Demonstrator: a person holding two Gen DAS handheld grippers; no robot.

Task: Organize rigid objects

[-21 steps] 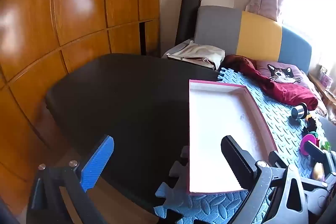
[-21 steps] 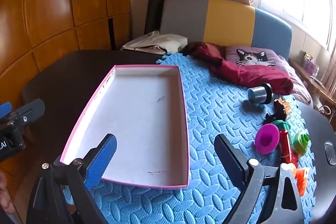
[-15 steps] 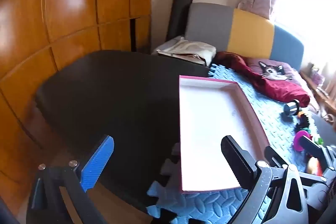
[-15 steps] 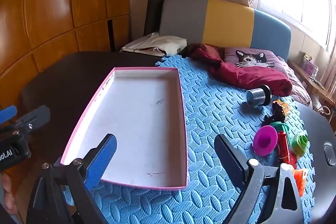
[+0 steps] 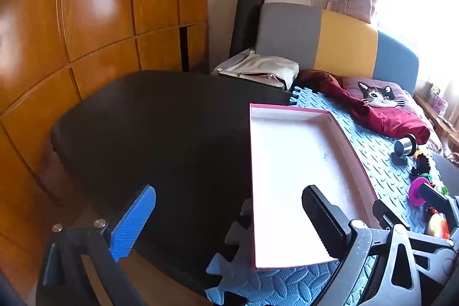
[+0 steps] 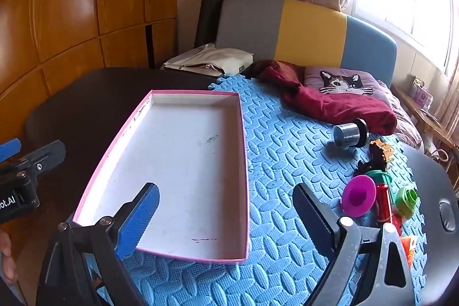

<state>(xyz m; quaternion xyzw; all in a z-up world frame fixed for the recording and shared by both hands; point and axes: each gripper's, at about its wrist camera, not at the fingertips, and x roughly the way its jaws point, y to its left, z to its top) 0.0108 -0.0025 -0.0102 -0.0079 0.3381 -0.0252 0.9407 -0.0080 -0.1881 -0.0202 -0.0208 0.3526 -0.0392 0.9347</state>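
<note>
A pink-rimmed white tray lies empty on a blue foam mat; it also shows in the left wrist view. To its right lie a metal cylinder, a magenta cup, a red cylinder, a green piece and a dark toy. My right gripper is open and empty over the tray's near end. My left gripper is open and empty over the dark table, left of the tray.
A maroon cloth and a cat-print cushion lie at the mat's far end. A beige bag sits at the back. A wooden wardrobe stands on the left. A grey, yellow and blue headboard stands behind.
Both grippers have shifted a little; the left view has swung slightly, so the tray sits further right in it. Both stay open and empty.
</note>
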